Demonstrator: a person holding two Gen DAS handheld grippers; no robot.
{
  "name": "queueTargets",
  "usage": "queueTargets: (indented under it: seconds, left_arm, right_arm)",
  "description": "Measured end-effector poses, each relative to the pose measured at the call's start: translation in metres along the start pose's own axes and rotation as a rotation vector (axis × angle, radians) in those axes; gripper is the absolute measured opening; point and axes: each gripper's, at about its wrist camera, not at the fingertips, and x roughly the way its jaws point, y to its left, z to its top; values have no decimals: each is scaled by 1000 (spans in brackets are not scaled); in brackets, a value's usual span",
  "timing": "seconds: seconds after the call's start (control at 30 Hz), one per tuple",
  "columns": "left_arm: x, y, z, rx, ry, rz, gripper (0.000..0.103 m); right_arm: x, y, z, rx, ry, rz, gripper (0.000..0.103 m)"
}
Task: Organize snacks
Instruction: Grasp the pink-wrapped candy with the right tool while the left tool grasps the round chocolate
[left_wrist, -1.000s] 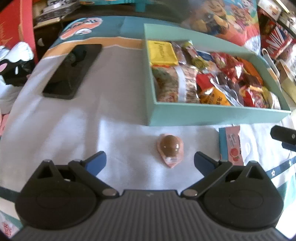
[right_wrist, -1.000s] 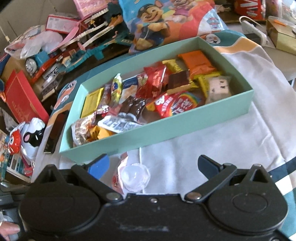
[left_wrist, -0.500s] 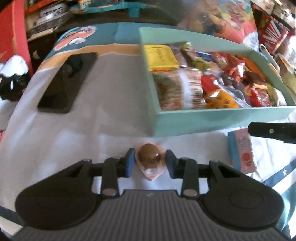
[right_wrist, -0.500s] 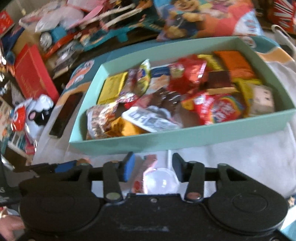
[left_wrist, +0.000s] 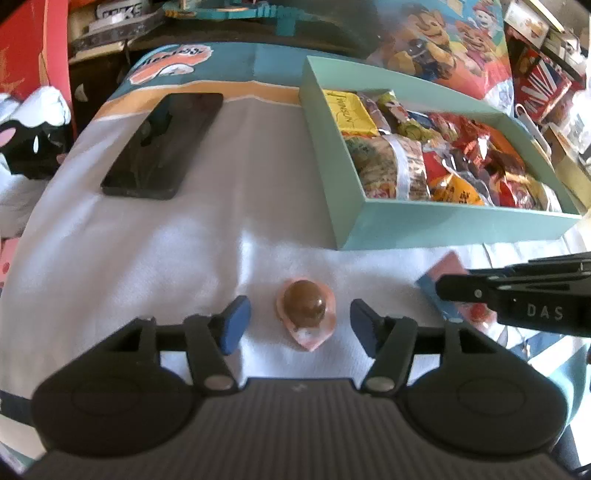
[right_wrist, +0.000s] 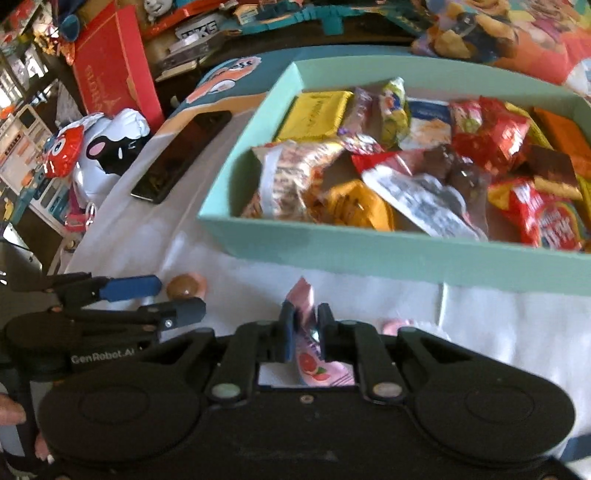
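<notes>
Left wrist view shows the left hand-held gripper (left_wrist: 300, 325) with its blue pads standing clear on either side of the chocolate-domed jelly cup (left_wrist: 306, 312), which lies on the white cloth of the counter (left_wrist: 155, 251) just in front of the teal snack box (left_wrist: 436, 225); nothing is clamped there. Right wrist view shows the right hand-held gripper (right_wrist: 306, 334) pinched tight on the pink snack packet (right_wrist: 309, 354), whose top corner pokes up between the pads near the box's front wall. To do this step well, the right hand should probably lift the packet straight up until it clears the wall before carrying it over the heaped wrappers, holding firmly because the thin foil could slip. The left should centre its pads on the cup's dome, not its flat rim, before squeezing. Compared with a second ago, both sets of jaws are narrower: the right ones have just been closing, from fully spread around a clear cup to clamped on the packet, while the left ones closed in beside the chocolate cup and have just been opening again, leaving it loose between them. A black phone (left_wrist: 162, 144) lies well apart, to the left.
</notes>
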Motion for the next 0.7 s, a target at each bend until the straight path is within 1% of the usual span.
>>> queueTargets:
  seconds: [0.03,0.07,0.13,0.2,0.27,0.3,0.33,0.4,0.43,0.5,0.6,0.7]
  left_arm:
    - [-1,-1,-1,9,-2,4,64]
    - [-1,-3,-3,18,-4,8,65]
    - [0,-8,-4,36,-6,16,71]
    - [3,-13,-3,54,-9,30,72]
    - [6,-18,-3,83,-18,56,70]
    - [7,-21,-3,100,-27,73,65]
    - [7,-23,-4,116,-40,79,54]
    - [5,-24,-3,123,-52,62,36]
    - [4,-25,-4,124,-51,64,35]
    - [3,-25,-5,108,-51,69,35]
    - [-1,-22,-4,68,-31,63,35]
    - [-7,-22,-7,59,-14,38,35]
  right_arm:
    - [1,-2,-4,14,11,-2,20]
    - [1,-6,-6,24,19,-1,20]
    - [-1,-9,-11,31,-3,7,21]
    - [-2,-9,-14,27,-12,9,22]
    - [-2,-10,-14,25,-16,16,27]
    - [-2,-9,-14,17,-20,22,31]
    - [-1,-6,-16,1,-26,20,32]
    - [-1,1,-23,-62,-47,-9,32]
    - [-2,4,-26,-95,-55,-26,30]
    - [-5,14,-33,-168,-60,-69,20]
    - [-12,12,-34,-148,-56,-29,19]
    - [-26,5,-35,-125,-91,-30,19]
